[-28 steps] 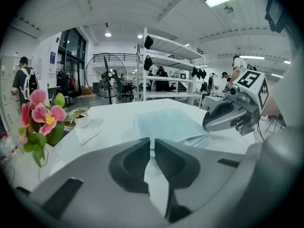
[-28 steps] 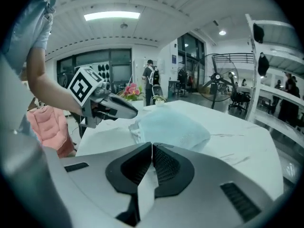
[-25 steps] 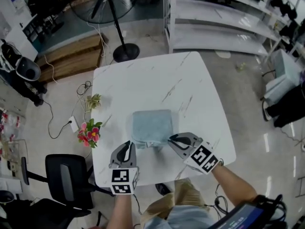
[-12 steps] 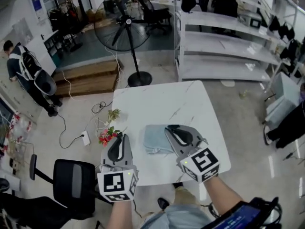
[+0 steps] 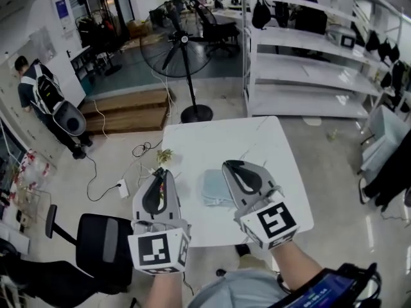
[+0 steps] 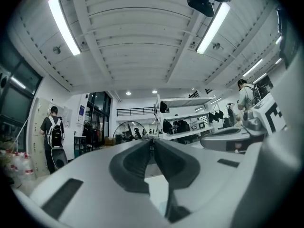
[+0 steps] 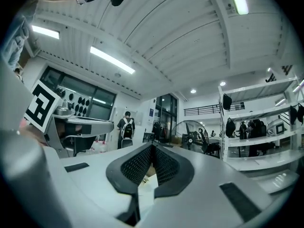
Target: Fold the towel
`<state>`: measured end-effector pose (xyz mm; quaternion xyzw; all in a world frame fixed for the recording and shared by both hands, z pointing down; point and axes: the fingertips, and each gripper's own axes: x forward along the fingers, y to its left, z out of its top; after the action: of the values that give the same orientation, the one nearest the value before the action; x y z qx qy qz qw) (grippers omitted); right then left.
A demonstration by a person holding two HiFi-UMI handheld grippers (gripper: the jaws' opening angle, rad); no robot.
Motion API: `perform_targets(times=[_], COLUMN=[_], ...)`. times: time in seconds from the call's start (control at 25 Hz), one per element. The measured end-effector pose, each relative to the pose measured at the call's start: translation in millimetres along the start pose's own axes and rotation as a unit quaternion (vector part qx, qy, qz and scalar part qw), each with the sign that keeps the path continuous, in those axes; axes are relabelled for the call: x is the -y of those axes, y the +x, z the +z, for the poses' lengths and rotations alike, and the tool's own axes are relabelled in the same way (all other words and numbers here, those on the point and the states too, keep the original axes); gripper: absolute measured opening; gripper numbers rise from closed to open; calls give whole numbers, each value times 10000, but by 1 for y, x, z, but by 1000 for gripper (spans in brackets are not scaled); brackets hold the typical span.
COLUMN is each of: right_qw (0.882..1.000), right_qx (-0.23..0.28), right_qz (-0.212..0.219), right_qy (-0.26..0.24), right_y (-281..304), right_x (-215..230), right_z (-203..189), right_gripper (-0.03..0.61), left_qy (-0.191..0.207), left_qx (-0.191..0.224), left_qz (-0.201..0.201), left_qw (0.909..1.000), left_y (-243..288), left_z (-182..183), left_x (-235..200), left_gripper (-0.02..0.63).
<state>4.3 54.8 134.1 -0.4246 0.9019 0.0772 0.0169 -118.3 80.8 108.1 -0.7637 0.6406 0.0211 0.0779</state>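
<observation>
Left gripper view shows the left gripper [image 6: 152, 142] clenched, its dark pads meeting at the tips with nothing between them. Right gripper view shows the right gripper [image 7: 152, 147] equally closed and empty, its mesh-patterned pads pressed together. Both point about level across the room, towards shelving and ceiling lights.

In the head view the left gripper [image 5: 160, 172] and right gripper [image 5: 228, 165] are held side by side, close to the camera, each with its marker cube nearest the person. Neither touches the towel [image 5: 214, 188].

The towel lies folded into a compact light blue rectangle, flat on the white table [image 5: 218, 140]. It sits near the table's near edge, about midway along it, and shows between the two grippers. Its right side is hidden behind the right gripper.

A small plant [image 5: 166, 155] stands on the floor by the table's left edge. A pedestal fan [image 5: 182, 43] stands beyond the far edge, a black chair [image 5: 101, 242] off the near left corner, and white shelving [image 5: 308, 63] to the far right.
</observation>
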Motion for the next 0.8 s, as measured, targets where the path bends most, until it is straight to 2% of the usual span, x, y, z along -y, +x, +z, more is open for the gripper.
perform_targets(times=[0.2, 0.8], right_qw=[9999, 9999], right_qx=[-56, -1], right_qz=[24, 87], right_qy=[-135, -72], right_y=[0, 3], right_x=[-3, -1], right_z=[-4, -2], right_gripper=[14, 12], left_qy=[-42, -45], left_qx=[-40, -48], left_qz=[20, -31], left_qw=[10000, 10000], left_y=[-2, 4], left_z=[-3, -3], left_x=[3, 13], left_gripper=[29, 29])
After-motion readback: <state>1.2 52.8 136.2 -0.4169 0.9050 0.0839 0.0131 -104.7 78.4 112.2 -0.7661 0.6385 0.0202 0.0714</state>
